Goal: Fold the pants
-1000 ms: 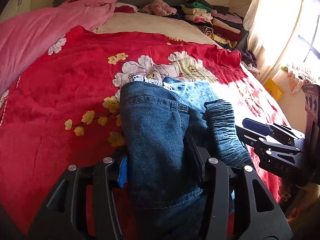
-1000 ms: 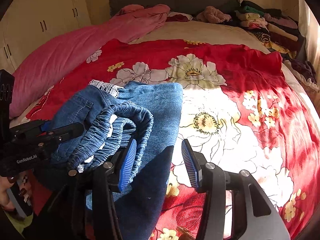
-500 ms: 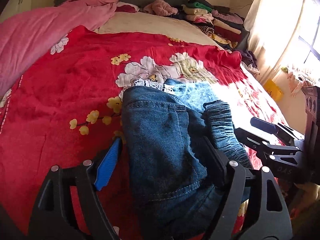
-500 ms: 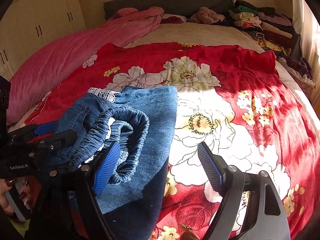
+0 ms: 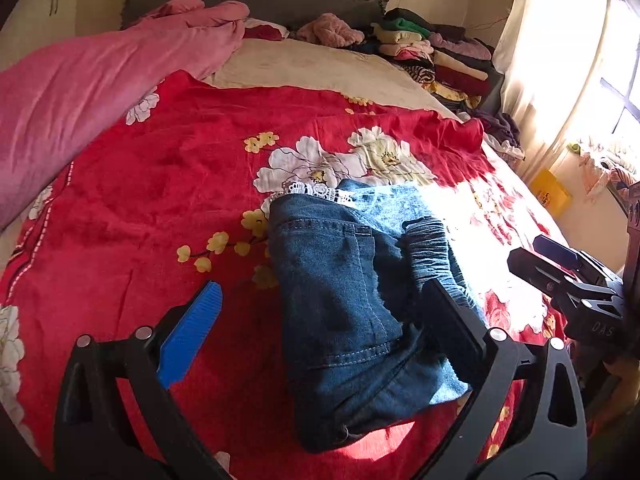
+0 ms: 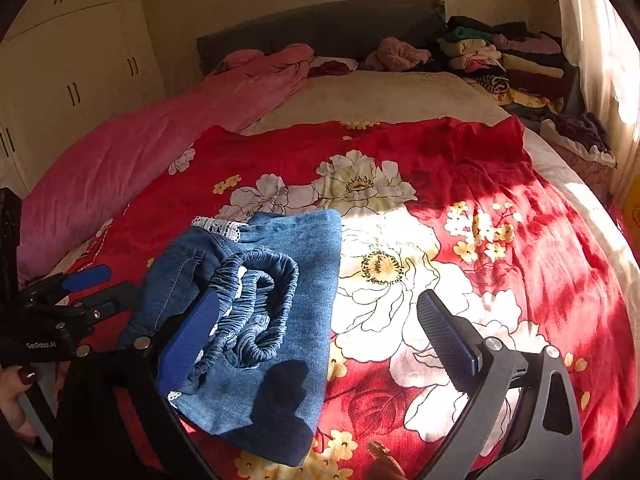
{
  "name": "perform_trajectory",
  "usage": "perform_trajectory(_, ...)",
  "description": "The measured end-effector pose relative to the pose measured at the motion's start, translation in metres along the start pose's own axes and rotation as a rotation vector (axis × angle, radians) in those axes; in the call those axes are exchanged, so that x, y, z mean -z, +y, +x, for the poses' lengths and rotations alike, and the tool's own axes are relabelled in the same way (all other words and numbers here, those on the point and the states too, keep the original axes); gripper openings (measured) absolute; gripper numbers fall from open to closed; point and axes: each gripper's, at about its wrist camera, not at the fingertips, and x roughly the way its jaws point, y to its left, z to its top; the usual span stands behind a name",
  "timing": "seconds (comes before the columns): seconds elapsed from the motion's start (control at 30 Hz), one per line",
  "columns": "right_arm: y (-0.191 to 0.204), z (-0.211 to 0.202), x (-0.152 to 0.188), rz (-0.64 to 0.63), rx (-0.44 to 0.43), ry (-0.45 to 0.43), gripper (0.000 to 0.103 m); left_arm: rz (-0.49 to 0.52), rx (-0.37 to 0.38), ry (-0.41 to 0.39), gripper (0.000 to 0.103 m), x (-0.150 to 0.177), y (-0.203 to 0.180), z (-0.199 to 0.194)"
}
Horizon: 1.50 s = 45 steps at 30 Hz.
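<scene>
Release step: left gripper (image 5: 320, 320) and right gripper (image 6: 320, 328) jaws just opened, nothing clamped; folded pants (image 5: 360, 320) lie on red blanket (image 5: 140, 208), 6 o'clock; next, likely retreat clear.

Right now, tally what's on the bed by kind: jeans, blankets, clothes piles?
Jeans: 1
Red floral blanket: 1
Pink blanket: 1
Clothes pile at the headboard: 1
Total: 4
</scene>
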Motion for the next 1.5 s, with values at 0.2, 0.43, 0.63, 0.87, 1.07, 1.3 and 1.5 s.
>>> perform_trajectory(0.2,0.009,-0.036,0.010,-0.003,-0.014,-0.059,0.099,0.004,-0.018,-0.043,0.094,0.010,-0.005,-0.029)
perform_trajectory(0.43,0.021,-0.066,0.037,-0.024,-0.003,-0.079,0.099,0.014,-0.036,-0.079,0.094,0.033,-0.008,-0.059)
perform_trajectory(0.63,0.025,-0.082,0.059,-0.028,0.036,-0.099,0.099,0.044,-0.037,-0.092,0.094,0.051,-0.014,-0.079)
perform_trajectory(0.87,0.028,-0.094,0.069,-0.003,0.026,-0.101,0.099,0.052,-0.024,-0.095,0.094,0.073,-0.016,-0.091)
perform_trajectory(1.07,0.036,-0.097,0.087,-0.021,0.028,-0.084,0.099,0.043,-0.018,-0.079,0.094,0.096,-0.014,-0.092)
perform_trajectory(1.3,0.038,-0.077,0.114,-0.018,0.035,0.005,0.099,0.036,-0.046,-0.031,0.094,0.114,-0.009,-0.075)
perform_trajectory(1.5,0.036,-0.071,0.117,-0.006,0.032,0.017,0.099,0.008,-0.052,0.000,0.094,0.117,-0.004,-0.067)
